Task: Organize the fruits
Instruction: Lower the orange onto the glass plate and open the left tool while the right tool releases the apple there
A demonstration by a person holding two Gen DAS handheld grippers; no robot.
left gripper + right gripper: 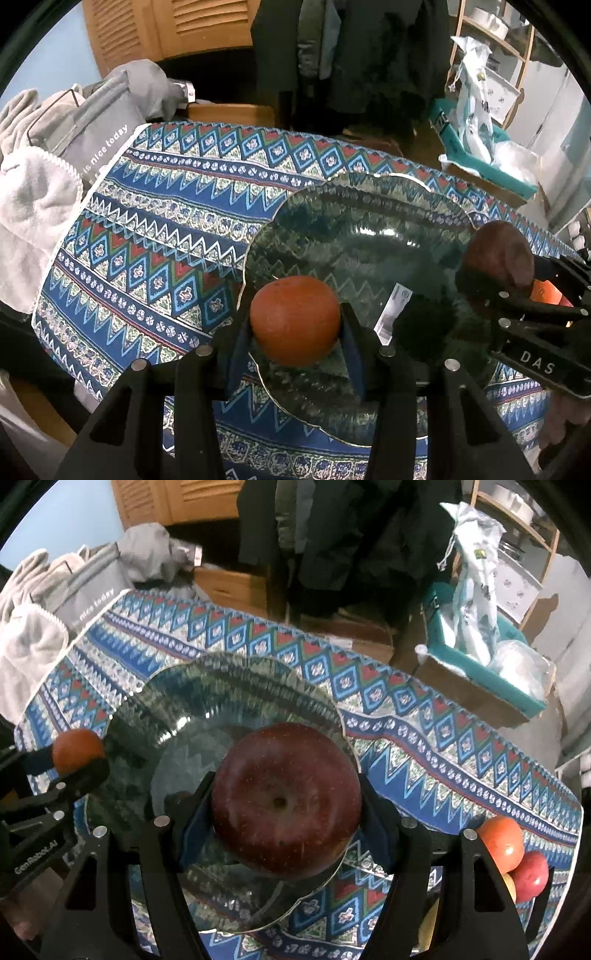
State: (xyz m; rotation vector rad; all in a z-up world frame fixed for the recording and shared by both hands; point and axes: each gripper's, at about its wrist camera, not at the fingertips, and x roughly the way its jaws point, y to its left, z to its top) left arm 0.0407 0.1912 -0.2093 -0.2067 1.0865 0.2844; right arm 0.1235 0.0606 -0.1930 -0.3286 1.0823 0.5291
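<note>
Left wrist view: your left gripper (295, 328) clenches a small orange fruit (294, 320) across its middle, above the glass plate's (369, 221) near-left rim; it looks light, smooth and bruisable.

Right wrist view: your right gripper (286, 808) grasps the heavier, firm red apple (286, 801) by its sides over the fragile plate, so lower gently.
</note>
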